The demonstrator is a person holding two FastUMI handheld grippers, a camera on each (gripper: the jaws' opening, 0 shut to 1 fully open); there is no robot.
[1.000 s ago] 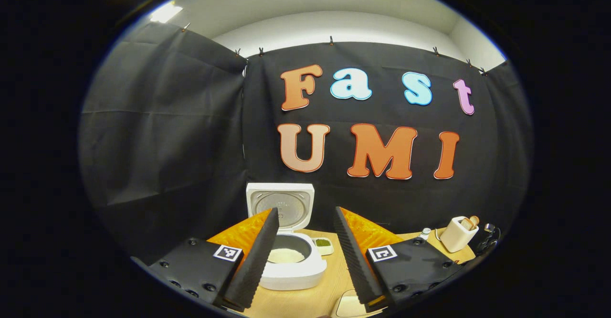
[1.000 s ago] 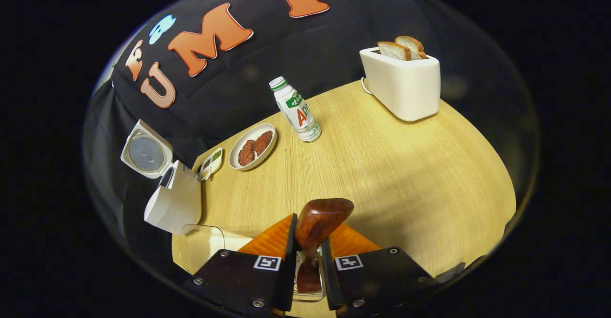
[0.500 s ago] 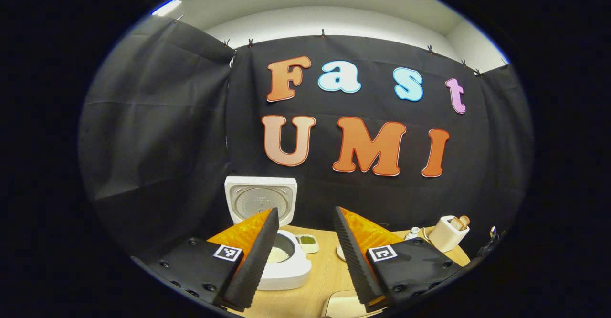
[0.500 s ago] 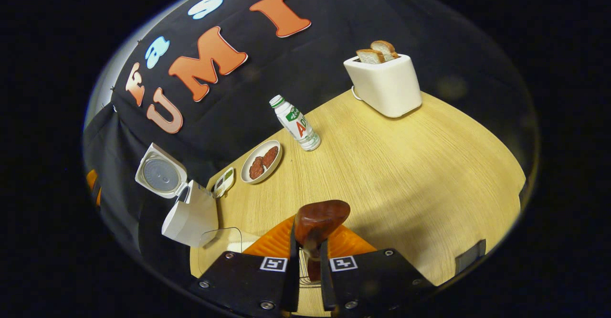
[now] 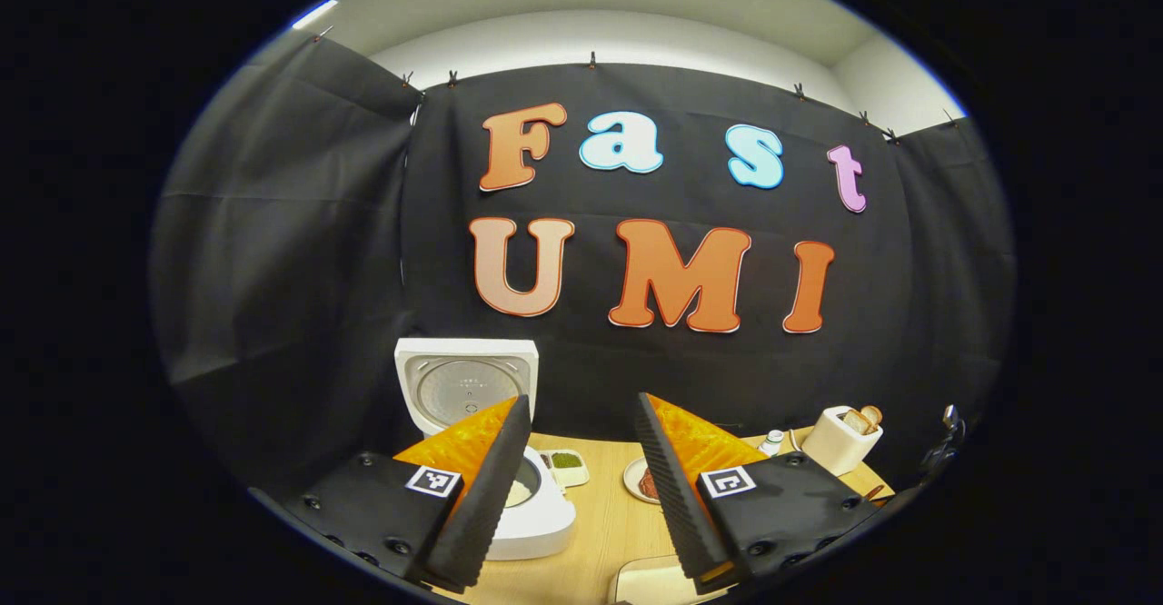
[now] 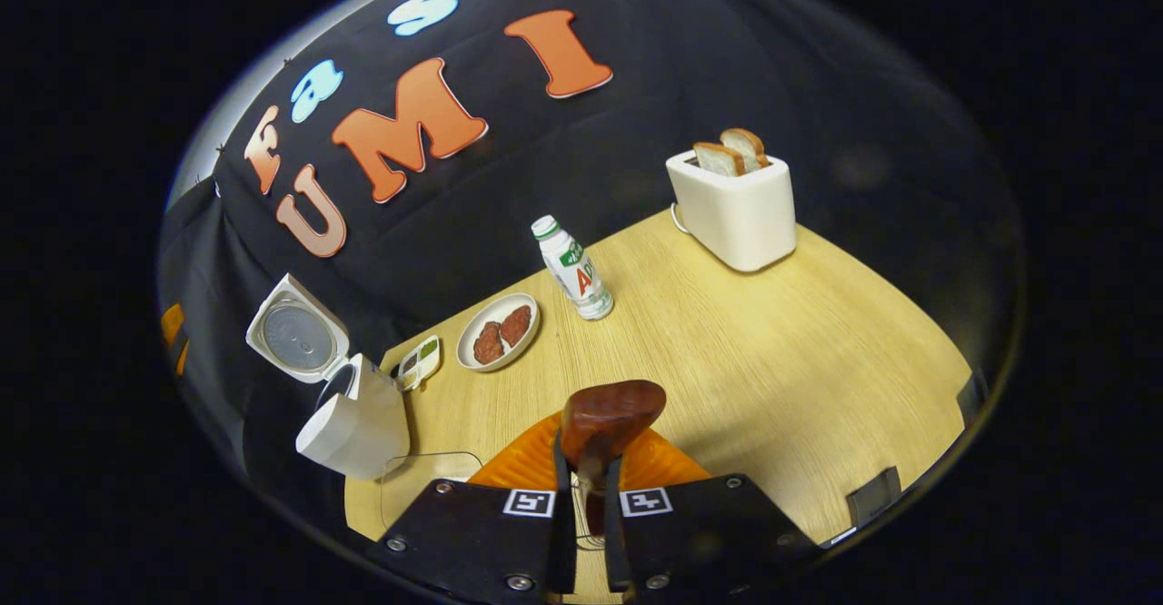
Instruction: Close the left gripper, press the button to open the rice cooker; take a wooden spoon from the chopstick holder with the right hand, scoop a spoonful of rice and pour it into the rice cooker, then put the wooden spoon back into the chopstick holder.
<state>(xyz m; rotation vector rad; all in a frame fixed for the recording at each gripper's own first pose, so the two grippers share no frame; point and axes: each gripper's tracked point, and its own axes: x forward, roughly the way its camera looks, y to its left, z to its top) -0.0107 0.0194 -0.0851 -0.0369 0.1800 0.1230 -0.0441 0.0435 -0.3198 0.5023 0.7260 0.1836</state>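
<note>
While my right hand-held gripper [image 6: 581, 487] clamps its two fingers on the wooden spoon [image 6: 607, 414] — bowl jutting forward above the tabletop [image 6: 772, 351] — my left hand-held gripper [image 5: 574, 478] hangs with fingers spread wide and nothing between them. Beyond it the rice cooker [image 5: 536, 519] stands on the tabletop, lid [image 5: 465, 385] raised — white rice shows inside.

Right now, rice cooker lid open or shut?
Open. The rice cooker lid stands upright behind the pot, inner plate facing out, rice visible inside.
</note>
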